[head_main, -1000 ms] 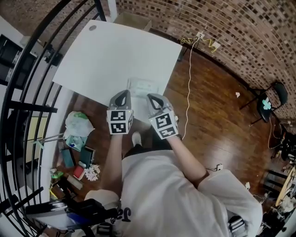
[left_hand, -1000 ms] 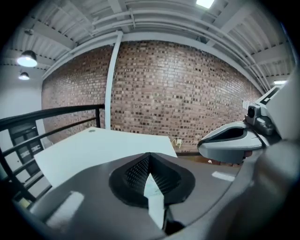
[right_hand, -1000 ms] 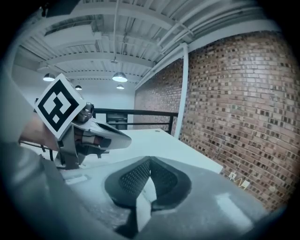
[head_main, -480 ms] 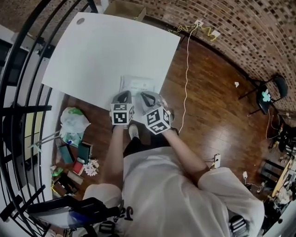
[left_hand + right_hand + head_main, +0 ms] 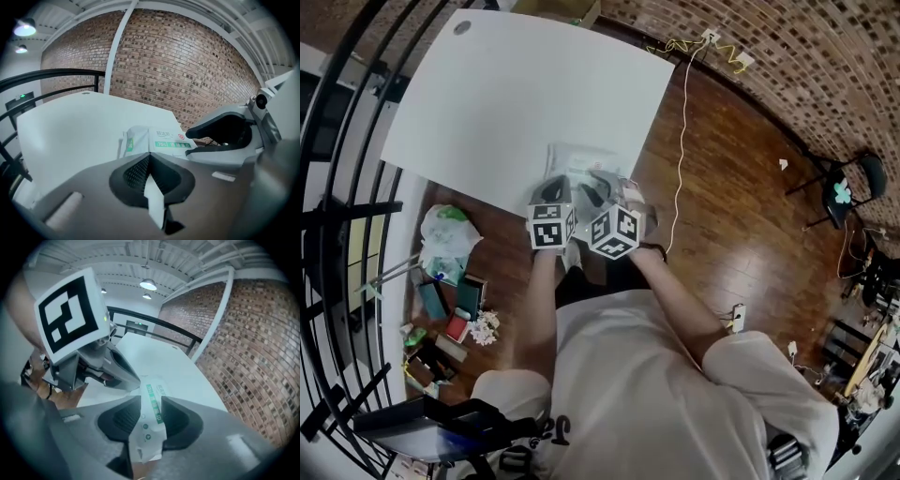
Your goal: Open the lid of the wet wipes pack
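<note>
The wet wipes pack (image 5: 579,159), white with a green band, lies at the near edge of the white table (image 5: 506,94). My left gripper (image 5: 551,190) is at the pack's near left end. In the left gripper view its jaws (image 5: 149,158) are shut on a white strip of the pack's edge, and the rest of the pack (image 5: 157,139) lies beyond. My right gripper (image 5: 602,190) is at the near right end, rolled to one side. Its jaws (image 5: 151,401) are opening, and the pack's end (image 5: 152,416) stands between them. No lid shows.
The table's near edge runs just below the pack. A yellow-white cable (image 5: 681,169) trails over the wood floor on the right. Bags and boxes (image 5: 450,272) litter the floor at left beside a black railing (image 5: 337,206). A chair (image 5: 844,192) stands far right.
Both grippers came down from above the pack to its near edge. The right gripper rolled, and the pack's end now sits between its jaws.
</note>
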Demonstrator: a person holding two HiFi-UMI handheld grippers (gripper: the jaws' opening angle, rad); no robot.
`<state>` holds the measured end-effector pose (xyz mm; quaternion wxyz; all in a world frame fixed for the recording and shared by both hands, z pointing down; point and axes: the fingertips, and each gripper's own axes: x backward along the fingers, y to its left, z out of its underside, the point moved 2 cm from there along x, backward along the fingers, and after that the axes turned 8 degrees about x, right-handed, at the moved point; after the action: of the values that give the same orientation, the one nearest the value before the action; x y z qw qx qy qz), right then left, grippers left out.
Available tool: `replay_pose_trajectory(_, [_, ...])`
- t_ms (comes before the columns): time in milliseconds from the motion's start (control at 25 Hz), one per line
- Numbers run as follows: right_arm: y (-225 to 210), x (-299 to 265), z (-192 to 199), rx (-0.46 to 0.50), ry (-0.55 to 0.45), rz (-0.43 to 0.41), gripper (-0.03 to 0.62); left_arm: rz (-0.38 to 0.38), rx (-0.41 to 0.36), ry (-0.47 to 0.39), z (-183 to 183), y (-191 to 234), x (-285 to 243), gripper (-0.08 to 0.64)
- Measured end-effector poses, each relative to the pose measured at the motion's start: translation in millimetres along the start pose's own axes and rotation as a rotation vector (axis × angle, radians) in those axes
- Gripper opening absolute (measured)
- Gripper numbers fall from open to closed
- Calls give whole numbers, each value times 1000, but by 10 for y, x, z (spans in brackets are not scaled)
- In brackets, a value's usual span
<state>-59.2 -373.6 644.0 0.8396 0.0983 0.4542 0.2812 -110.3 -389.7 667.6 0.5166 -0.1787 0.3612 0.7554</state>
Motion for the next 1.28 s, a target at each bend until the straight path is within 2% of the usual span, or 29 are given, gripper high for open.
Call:
replay_pose_trajectory(400, [107,-235,40,261,79,44,112,42,48,-17,-6,29,18,15])
replay_pose_trajectory(600, [107,-216,27,302,86,57,66,51,43,-17,-3,20,2,15])
replay_pose_trajectory(720, [83,-133,-50,303,53,61,32,48,41,-22,-7,27,2,15])
replay_pose_trajectory(840, [-61,15,-141,257,7,77,12,48,46,-24,-5,19,3,15])
replay_pose_trajectory(960, [-322,95,-200,161,-30,67,2,50,59,-19,2,15,10,15])
replay_pose_trajectory(1160, [-816,-30,-250,-54,-65,-21,3,34,64,-18,4,12,21,15])
replay_pose_trajectory(1280, [-1034,-200,-214,-185,-77,-104,6,32,69,-12,3,5,20,15])
